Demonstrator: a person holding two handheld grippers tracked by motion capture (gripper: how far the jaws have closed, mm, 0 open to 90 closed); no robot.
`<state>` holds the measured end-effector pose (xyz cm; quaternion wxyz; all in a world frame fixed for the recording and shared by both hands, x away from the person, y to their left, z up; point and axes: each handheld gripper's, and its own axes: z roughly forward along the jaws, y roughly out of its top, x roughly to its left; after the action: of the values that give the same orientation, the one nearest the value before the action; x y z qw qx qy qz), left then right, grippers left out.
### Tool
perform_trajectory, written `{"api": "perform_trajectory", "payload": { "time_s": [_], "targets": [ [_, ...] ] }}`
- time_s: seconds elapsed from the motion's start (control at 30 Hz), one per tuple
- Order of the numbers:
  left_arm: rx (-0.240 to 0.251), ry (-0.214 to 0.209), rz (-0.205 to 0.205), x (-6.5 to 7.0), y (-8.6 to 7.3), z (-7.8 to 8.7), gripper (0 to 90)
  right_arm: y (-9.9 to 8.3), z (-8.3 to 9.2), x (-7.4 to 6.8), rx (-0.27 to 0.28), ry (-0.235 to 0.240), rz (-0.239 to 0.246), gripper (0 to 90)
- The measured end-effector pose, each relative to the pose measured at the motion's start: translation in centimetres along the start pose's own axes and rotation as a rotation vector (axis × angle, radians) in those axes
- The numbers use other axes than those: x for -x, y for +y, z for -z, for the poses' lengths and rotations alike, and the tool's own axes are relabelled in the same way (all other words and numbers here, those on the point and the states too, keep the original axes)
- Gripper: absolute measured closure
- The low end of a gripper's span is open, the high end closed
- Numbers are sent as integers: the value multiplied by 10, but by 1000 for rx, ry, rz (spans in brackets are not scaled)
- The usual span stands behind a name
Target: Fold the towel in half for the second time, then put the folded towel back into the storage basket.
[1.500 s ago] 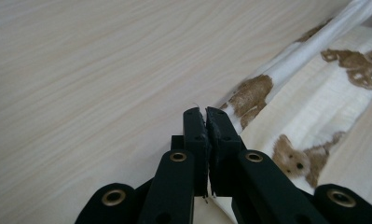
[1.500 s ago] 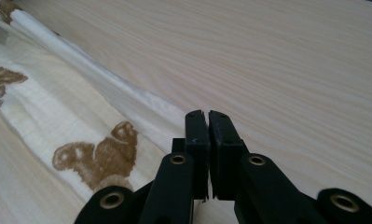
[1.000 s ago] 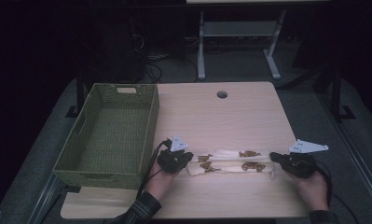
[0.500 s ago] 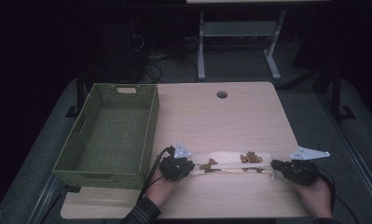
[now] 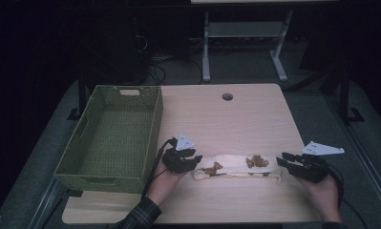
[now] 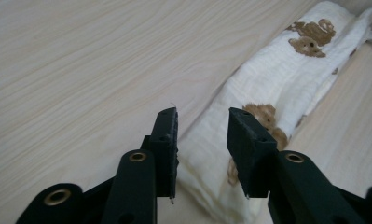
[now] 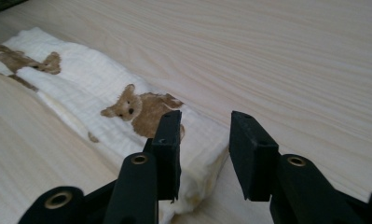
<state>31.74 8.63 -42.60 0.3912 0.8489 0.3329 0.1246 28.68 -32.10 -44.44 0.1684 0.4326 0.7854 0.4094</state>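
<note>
Black jaws of the left gripper (image 5: pixel 194 161) and right gripper (image 5: pixel 284 161), just opened partway, are seen gripping nothing. Between them, low in the high view, the folded white bear-print muslin cloth (image 5: pixel 236 167) is laid flat on the pale wooden table (image 5: pixel 245 114), one end at each gripper's tips. A green woven basket (image 5: pixel 112 138) is placed at left.

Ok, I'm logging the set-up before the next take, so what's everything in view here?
cloth: one, white with brown bears, folded into a long strip near the table's front edge
basket: one, green, on the table's left side
table: one, light wood, a round hole near its far edge
left gripper: black, jaws just opened, at the cloth's left end
right gripper: black, jaws just opened, at the cloth's right end
hands: two, behind the grippers
</note>
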Motion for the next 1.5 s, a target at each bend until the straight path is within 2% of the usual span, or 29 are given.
{"api": "perform_trajectory", "payload": {
  "time_s": [0.1, 0.23, 0.37, 0.47, 0.53, 0.6, 0.83, 0.93, 1.17, 1.3, 1.5],
  "targets": [
    [-45, -3, -28, 2, -5, -11, 556, -6, -9, 1, -51, -11, 4, 603],
    [-81, -23, -22, 6, -15, -16, 526, -14, -11, 4, -83, -14, -2, 578],
    [-118, -9, -54, 12, -23, -16, 489, -21, -9, 3, -107, -7, -8, 539],
    [-146, 17, -83, 13, -29, -16, 468, -26, -9, 0, -124, 5, 0, 525],
    [-144, 14, -71, 13, -31, -16, 460, -28, -8, -2, -131, 4, 2, 520],
    [-136, 14, -76, 12, -28, -15, 457, -28, -8, -1, -126, 4, 4, 510],
    [-81, 11, -79, 9, -9, -14, 452, -17, -6, 1, -84, 7, -19, 511],
    [-76, 6, -90, 5, -2, -18, 441, -12, -10, 2, -74, 7, -27, 507],
    [-57, -34, -104, -5, 11, -36, 438, -10, -26, 1, -121, 0, -11, 505],
    [-70, -91, -117, -6, 14, -46, 438, -11, -29, 1, -134, 6, -31, 518],
    [-121, -118, -143, -6, 9, -58, 446, -13, -29, 2, -134, 19, -36, 565]
  ]
}}
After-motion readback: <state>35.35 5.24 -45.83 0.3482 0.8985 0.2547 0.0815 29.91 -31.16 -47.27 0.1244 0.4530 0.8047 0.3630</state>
